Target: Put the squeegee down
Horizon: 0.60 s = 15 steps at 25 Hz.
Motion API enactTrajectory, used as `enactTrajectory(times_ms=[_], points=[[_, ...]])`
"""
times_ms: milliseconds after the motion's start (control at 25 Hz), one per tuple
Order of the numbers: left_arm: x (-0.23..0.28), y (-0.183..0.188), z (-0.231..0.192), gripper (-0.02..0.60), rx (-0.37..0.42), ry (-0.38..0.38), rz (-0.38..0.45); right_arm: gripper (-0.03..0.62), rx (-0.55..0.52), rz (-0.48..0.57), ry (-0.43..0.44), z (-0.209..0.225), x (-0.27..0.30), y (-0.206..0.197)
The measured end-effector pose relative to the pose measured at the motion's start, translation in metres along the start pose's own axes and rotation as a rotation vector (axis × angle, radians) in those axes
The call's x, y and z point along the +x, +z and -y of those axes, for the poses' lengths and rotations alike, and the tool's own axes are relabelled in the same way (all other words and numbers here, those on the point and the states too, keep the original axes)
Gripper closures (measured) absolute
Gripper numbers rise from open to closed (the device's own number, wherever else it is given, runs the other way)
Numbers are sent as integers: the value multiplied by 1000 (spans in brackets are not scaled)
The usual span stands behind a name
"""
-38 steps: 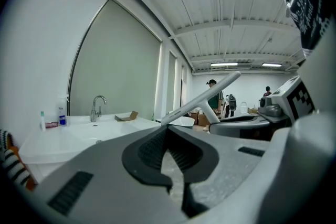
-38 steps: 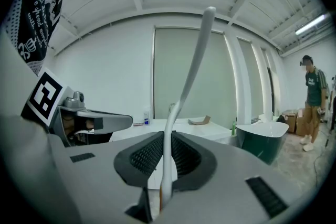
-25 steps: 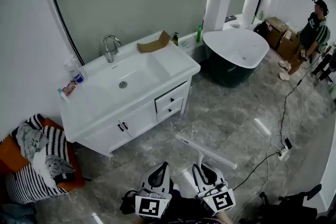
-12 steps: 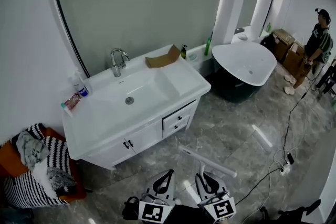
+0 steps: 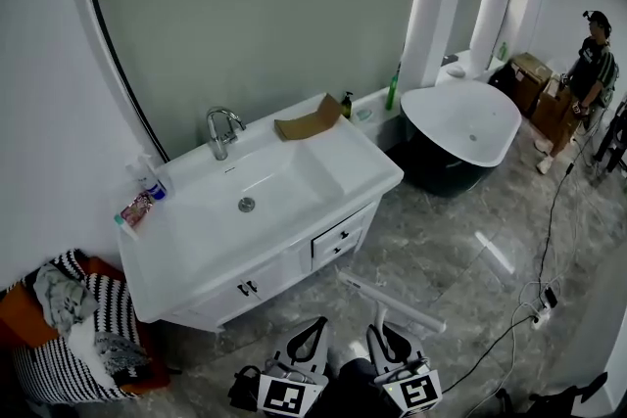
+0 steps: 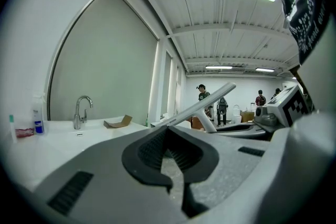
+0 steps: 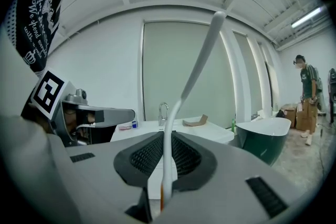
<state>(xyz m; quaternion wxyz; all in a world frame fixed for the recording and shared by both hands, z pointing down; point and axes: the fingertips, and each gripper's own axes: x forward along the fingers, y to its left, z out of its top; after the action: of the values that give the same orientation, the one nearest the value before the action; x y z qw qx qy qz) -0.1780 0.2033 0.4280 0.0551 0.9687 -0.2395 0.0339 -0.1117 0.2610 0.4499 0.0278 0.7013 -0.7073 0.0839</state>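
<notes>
Big mirror (image 5: 255,15) is straight ahead of both tools, with the white sink desk (image 5: 176,250) under it, ahead and a bit left of my left tool (image 5: 315,321). The dark tub (image 5: 460,127) sits ahead-right of my right tool (image 5: 377,328), well apart. The right tool is pinching the white squeegee (image 5: 392,301) by its handle, blade crosswise just past the tips. The left tool is pressed together with nothing in it, just beside the other one.
</notes>
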Motion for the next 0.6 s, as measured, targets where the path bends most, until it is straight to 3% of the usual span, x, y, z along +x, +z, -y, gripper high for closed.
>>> enactTrajectory(times_ms=[600], points=[[66,-8,-27,575,-39,38,-68,540,42,-57,26,54,56,-1]])
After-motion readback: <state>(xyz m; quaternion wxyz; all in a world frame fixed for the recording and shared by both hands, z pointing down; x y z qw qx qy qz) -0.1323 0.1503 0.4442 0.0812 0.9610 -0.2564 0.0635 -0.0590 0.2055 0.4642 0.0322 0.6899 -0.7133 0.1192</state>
